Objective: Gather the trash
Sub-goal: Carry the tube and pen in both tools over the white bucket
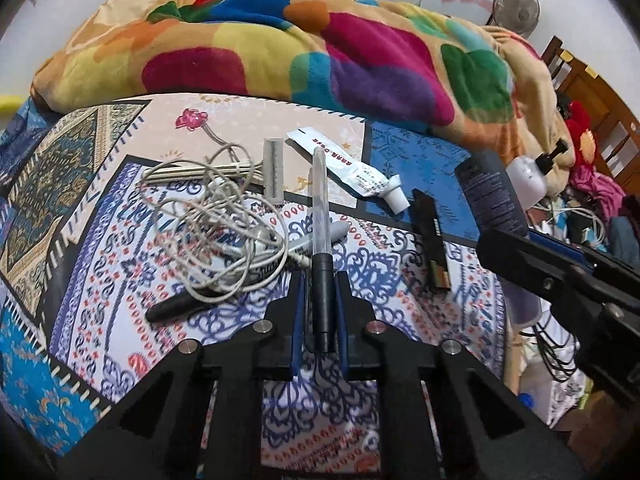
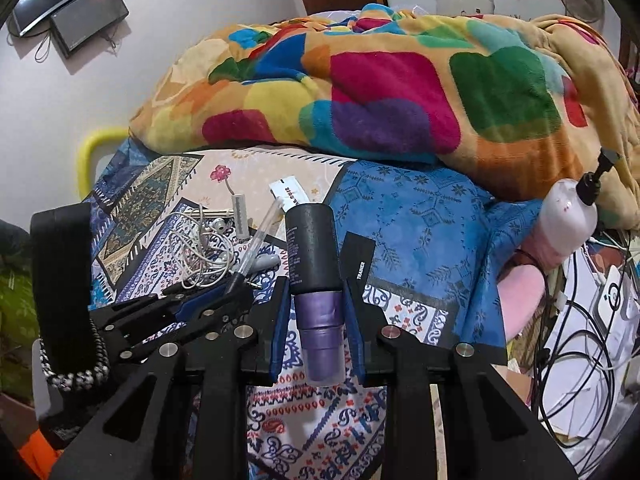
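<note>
My left gripper [image 1: 319,280] is shut on a clear pen with a black cap [image 1: 322,240], held above the patterned bedsheet [image 1: 100,208]; the pen also shows in the right wrist view [image 2: 256,244]. My right gripper [image 2: 316,300] is shut on a black and purple tube [image 2: 316,280], which also shows in the left wrist view [image 1: 494,196]. On the sheet lie a white squeezed tube [image 1: 352,168], a tangled white cable [image 1: 224,224], a grey marker [image 1: 328,236], a black pen [image 1: 176,306], a small clear cylinder [image 1: 273,172] and a black flat box [image 1: 432,236].
A colourful blanket [image 1: 320,52] is piled behind the items. A pink pump bottle [image 2: 564,224] stands at the bed's right edge. Cables and clutter [image 2: 580,320] fill the floor on the right. A yellow rail [image 2: 86,152] is at the left.
</note>
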The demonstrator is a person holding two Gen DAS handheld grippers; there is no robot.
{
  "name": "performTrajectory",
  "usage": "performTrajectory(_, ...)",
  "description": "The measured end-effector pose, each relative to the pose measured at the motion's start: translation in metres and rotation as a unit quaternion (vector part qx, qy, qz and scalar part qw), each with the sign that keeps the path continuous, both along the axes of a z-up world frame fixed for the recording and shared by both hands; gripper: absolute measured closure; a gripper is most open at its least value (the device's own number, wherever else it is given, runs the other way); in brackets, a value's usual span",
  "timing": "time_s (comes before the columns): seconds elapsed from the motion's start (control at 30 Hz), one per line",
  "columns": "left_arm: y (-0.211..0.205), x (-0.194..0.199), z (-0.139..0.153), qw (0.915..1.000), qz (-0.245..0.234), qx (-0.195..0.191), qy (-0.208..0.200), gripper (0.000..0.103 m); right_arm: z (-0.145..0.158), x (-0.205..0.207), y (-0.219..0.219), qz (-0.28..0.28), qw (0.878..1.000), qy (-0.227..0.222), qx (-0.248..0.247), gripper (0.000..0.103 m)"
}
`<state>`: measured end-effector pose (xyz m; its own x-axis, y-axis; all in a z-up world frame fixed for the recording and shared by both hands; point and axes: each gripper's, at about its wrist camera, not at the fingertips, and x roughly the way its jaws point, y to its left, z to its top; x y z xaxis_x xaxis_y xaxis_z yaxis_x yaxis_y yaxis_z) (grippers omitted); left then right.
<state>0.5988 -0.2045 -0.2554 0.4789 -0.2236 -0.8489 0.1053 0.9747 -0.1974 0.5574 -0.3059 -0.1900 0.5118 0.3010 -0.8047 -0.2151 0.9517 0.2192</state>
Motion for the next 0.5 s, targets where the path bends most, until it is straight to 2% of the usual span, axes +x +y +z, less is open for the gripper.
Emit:
performTrajectory(0.17,0.009,-0.021,0.026,0.9999,0.003,-0.013,-0.010,0.090,0.016,-0.012,0.000,-0.002,1.000,-0.008,0.004,0.079)
performTrajectory(0.5,0.026,-0.075,0.101,0.9975,0.007,0.004,-0.070,0.090,0.075,-0.055,0.011,0.004,0.999,-0.054,0.008,0.079)
